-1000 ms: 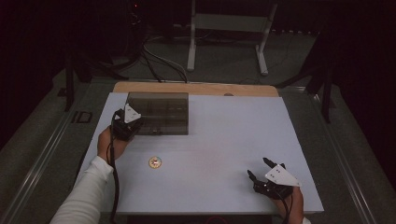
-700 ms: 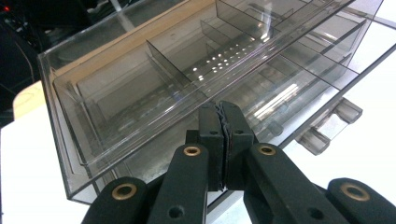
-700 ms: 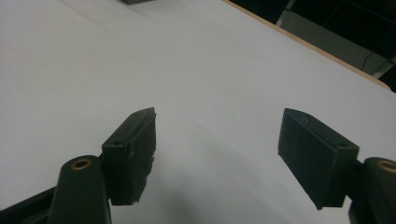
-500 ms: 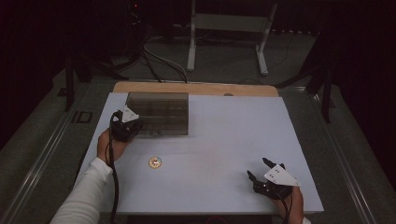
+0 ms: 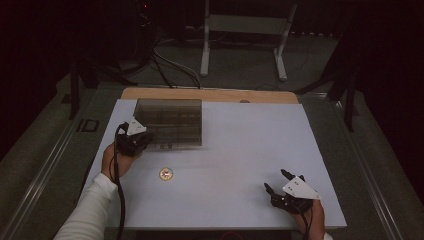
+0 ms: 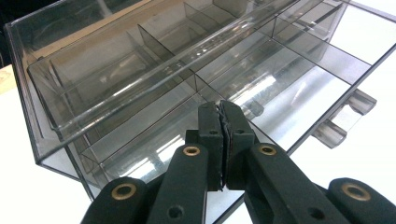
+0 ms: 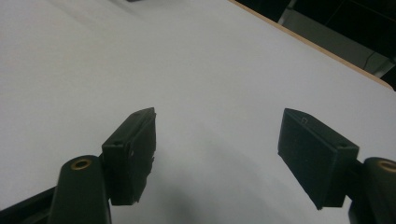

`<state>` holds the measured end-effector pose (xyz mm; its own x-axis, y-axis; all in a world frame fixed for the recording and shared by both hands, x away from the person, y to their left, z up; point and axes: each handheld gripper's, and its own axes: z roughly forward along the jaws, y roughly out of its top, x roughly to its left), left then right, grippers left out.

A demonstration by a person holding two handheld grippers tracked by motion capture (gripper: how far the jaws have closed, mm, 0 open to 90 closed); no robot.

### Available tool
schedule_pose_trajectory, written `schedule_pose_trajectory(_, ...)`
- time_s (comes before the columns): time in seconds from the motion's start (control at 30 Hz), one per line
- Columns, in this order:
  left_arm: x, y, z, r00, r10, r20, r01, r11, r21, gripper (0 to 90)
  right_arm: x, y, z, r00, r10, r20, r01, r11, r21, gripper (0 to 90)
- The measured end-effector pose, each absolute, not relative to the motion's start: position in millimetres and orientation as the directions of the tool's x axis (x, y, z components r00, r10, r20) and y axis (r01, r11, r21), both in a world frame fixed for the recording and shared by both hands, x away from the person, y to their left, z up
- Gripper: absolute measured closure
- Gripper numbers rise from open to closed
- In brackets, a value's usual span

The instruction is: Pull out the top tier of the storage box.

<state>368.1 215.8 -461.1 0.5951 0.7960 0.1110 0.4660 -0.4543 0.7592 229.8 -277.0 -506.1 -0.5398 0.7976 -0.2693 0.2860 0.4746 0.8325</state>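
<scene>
A smoky clear plastic box (image 5: 170,122) with several inner compartments (image 6: 140,70) stands at the table's back left. My left gripper (image 5: 144,140) is at the box's near left corner, its jaws pressed together with nothing between them. In the left gripper view its tips (image 6: 220,109) hover just over the box's top panel, and I cannot tell whether they touch it. A small round gold disc (image 5: 166,173) lies on the table in front of the box. My right gripper (image 5: 276,180) rests near the front right corner, and its jaws (image 7: 218,116) stand wide apart over bare table.
The white tabletop (image 5: 240,145) has a wooden strip (image 5: 210,95) along its far edge. Two clear latch tabs (image 6: 345,116) stick out from the box's front side. Cables and a metal stand (image 5: 240,45) are on the dark floor beyond.
The left gripper has drifted a little toward the near side at the box's corner. The right gripper has stayed where it was.
</scene>
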Motion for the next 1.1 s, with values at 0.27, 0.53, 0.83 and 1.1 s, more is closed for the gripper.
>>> schedule_pose_trajectory(0.27, 363.6, 219.6, -462.1, 0.587, 0.803, 0.108, 0.464, -0.443, 0.767, 88.8, 229.7, -276.8, -505.7, -0.537, 0.798, -0.272, 0.284, 0.475, 0.833, 27.3)
schedule_pose_trajectory(0.53, 362.3, 230.4, -462.2, 0.576, 0.81, 0.108, 0.47, -0.436, 0.767, 88.8, 229.7, -275.8, -505.8, -0.54, 0.796, -0.273, 0.284, 0.478, 0.831, 27.3)
schedule_pose_trajectory(0.83, 360.5, 244.6, -462.0, 0.56, 0.821, 0.11, 0.475, -0.427, 0.769, 88.0, 230.1, -274.7, -506.2, -0.54, 0.796, -0.273, 0.286, 0.479, 0.83, 27.4)
schedule_pose_trajectory(1.1, 359.2, 248.8, -462.3, 0.554, 0.825, 0.114, 0.475, -0.426, 0.77, 88.2, 230.0, -274.4, -506.4, -0.541, 0.795, -0.274, 0.289, 0.482, 0.827, 27.4)
